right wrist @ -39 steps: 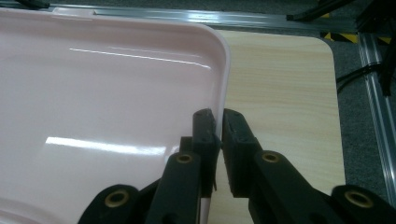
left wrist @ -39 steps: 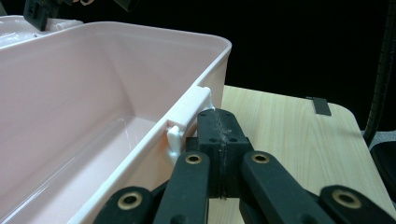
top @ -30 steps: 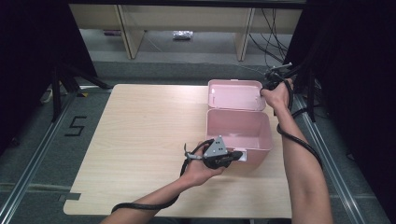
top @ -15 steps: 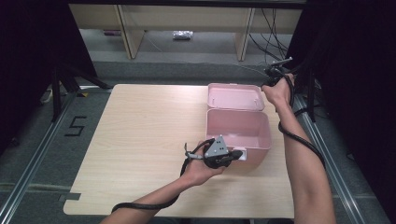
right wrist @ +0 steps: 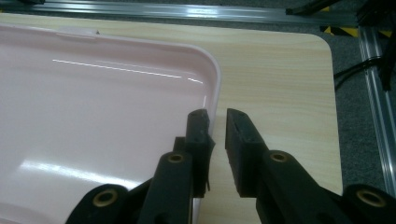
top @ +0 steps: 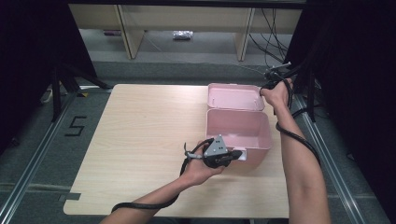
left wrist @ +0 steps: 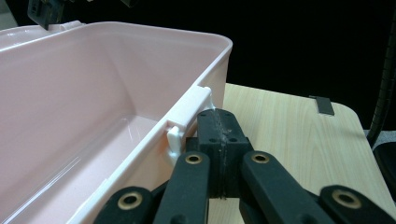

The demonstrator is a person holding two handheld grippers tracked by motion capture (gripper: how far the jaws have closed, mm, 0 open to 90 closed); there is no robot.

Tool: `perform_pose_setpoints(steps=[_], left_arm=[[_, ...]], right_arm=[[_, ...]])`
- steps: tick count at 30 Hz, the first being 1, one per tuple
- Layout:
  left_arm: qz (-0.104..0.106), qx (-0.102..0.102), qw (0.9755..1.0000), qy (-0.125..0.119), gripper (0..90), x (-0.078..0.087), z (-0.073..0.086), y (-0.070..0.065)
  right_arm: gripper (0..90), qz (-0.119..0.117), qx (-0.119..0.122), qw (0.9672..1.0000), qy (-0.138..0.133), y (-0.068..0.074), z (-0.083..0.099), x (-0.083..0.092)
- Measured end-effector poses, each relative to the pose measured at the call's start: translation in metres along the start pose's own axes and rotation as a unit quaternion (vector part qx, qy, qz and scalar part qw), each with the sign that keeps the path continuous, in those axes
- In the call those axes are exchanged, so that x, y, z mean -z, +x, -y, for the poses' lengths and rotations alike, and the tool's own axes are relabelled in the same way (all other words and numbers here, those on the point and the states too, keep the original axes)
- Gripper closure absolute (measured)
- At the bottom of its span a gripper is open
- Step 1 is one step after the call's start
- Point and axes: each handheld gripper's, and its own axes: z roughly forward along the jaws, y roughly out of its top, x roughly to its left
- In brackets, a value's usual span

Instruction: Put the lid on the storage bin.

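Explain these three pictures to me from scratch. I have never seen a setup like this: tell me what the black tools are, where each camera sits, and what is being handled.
A person sits at a wooden table and holds a hand tool in each hand: a gripper with two black fingers that open and close.

The high view looks down from above the person. The other two pictures come from small cameras riding on the grippers, looking along their fingers.

On the table stands an open pink box, its lid swung back.

The left gripper is shut, its fingers pressed together beside the white latch on the box's front wall; whether it pinches the latch cannot be told.

The right gripper is at the lid's corner. Its jaws have just been opening, and the lid's rim runs along one of its fingers, with a gap between the two.
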Motion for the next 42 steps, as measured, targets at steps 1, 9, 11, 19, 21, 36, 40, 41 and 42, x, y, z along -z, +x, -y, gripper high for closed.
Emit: perform_pose_setpoints(steps=[1, 9, 11, 19, 21, 36, 40, 41, 42], left_arm=[[0.0, 0.0, 1.0, 0.0, 89.7, 0.0, 0.0, 0.0], [0.003, 0.001, 1.0, -0.006, 89.7, -0.001, 0.0, 0.001], [0.001, 0.0, 1.0, -0.003, 89.7, -0.001, 0.0, 0.0], [-0.001, 0.0, 1.0, 0.001, 89.7, 0.0, 0.0, 0.001], [0.0, 0.001, 1.0, 0.0, 89.7, 0.0, 0.0, 0.001], [0.001, 0.008, 1.0, 0.0, 89.8, 0.0, 0.0, 0.0], [-0.002, 0.01, 0.9999, 0.005, 89.8, 0.0, -0.001, -0.001], [-0.002, 0.01, 0.9999, 0.006, 89.8, 0.0, -0.001, -0.001], [-0.002, 0.011, 0.9999, 0.007, 89.8, 0.0, -0.001, -0.001]], right_arm=[[80.1, -0.001, 0.007, 1.0, 0.0, -0.001, -0.001, -0.001], [79.6, -0.005, -0.009, 0.9999, 0.014, 0.0, -0.002, -0.013], [79.3, -0.008, -0.026, 0.9994, 0.021, 0.0, -0.001, -0.015], [84.7, -0.018, -0.029, 0.9989, 0.033, -0.002, -0.001, -0.018], [86.0, -0.018, -0.034, 0.9987, 0.033, -0.002, -0.001, -0.018], [88.5, -0.01, -0.038, 0.9992, 0.006, 0.0, -0.002, -0.004], [88.6, -0.01, -0.034, 0.9994, -0.001, 0.001, -0.003, 0.0], [88.6, -0.009, -0.038, 0.9992, 0.0, 0.002, -0.003, 0.003], [88.6, -0.009, -0.053, 0.9985, -0.002, 0.004, -0.003, 0.004]])
